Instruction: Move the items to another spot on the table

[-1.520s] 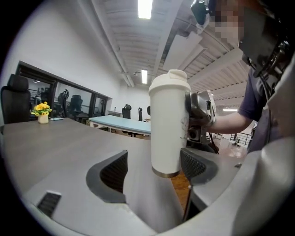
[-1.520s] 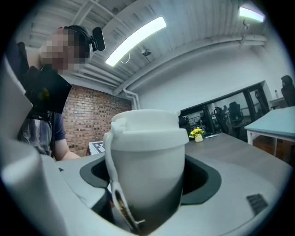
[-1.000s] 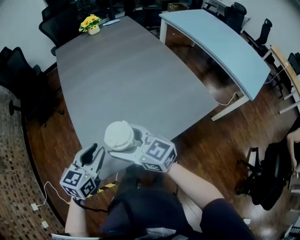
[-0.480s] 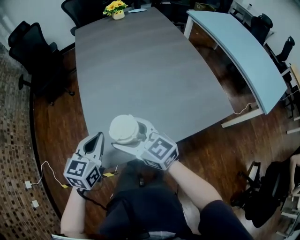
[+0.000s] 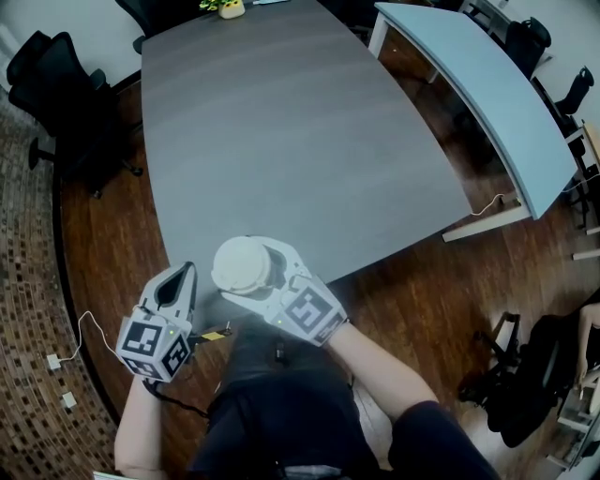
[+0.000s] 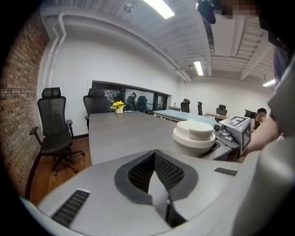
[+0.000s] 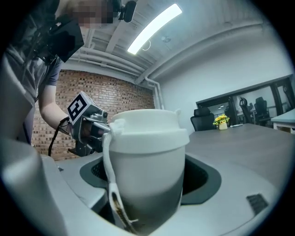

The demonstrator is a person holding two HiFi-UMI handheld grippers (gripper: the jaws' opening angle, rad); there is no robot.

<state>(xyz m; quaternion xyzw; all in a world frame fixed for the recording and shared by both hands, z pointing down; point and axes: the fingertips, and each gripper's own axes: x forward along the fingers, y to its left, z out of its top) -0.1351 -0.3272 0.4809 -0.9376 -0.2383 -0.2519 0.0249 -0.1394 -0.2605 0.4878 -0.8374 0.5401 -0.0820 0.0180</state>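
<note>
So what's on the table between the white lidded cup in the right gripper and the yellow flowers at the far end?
Nothing: only bare grey tabletop runs from the cup to the flowers, as the head view shows.

Seen from the head view, the cup (image 5: 241,265) shows only its lid, its base is buried between the jaws of the right tool (image 5: 251,274), the flowers (image 5: 227,6) at the tabletop's (image 5: 281,141) far end are sliced by the top edge, and the person's left forearm (image 5: 136,441) runs off the bottom.
</note>
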